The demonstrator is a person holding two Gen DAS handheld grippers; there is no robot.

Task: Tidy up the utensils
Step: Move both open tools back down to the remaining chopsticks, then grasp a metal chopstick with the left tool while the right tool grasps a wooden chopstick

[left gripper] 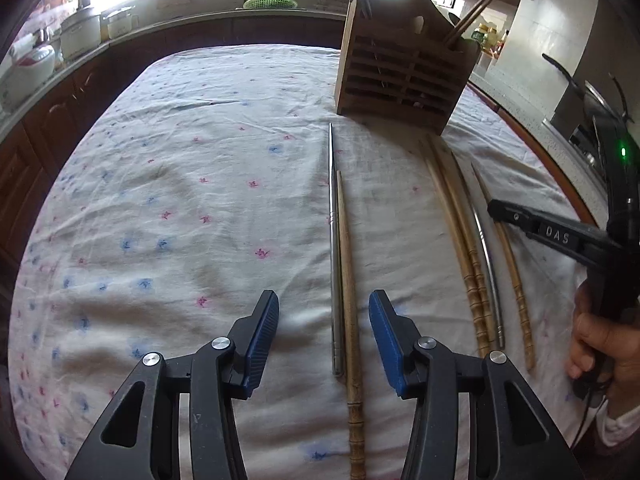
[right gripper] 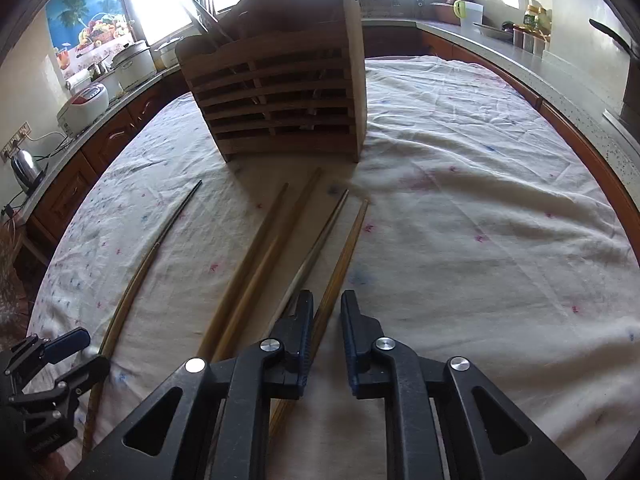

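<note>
A slatted wooden utensil holder [left gripper: 404, 76] [right gripper: 280, 96] with chopsticks in it stands at the far side of the floral tablecloth [left gripper: 180, 200]. Several chopsticks lie loose in front of it. My left gripper [left gripper: 324, 320] is open, its blue pads standing wide on either side of a metal chopstick [left gripper: 331, 240] and a wooden chopstick [left gripper: 347, 260]. My right gripper [right gripper: 329, 312] [left gripper: 494, 208] has its jaws drawn narrow around the rightmost wooden chopstick [right gripper: 348, 248] [left gripper: 516, 280], with a sliver of cloth still showing beside it. Two more wooden chopsticks [right gripper: 256, 264] and a pale metal one [right gripper: 316, 252] lie just to its left.
Kitchen counters ring the table, with a rice cooker [right gripper: 86, 104] and a kettle [right gripper: 26, 168] on the left and a black pan [left gripper: 568, 76] on the right. A person's hand [left gripper: 596, 340] holds the right gripper. The left gripper [right gripper: 80, 356] shows at the lower left.
</note>
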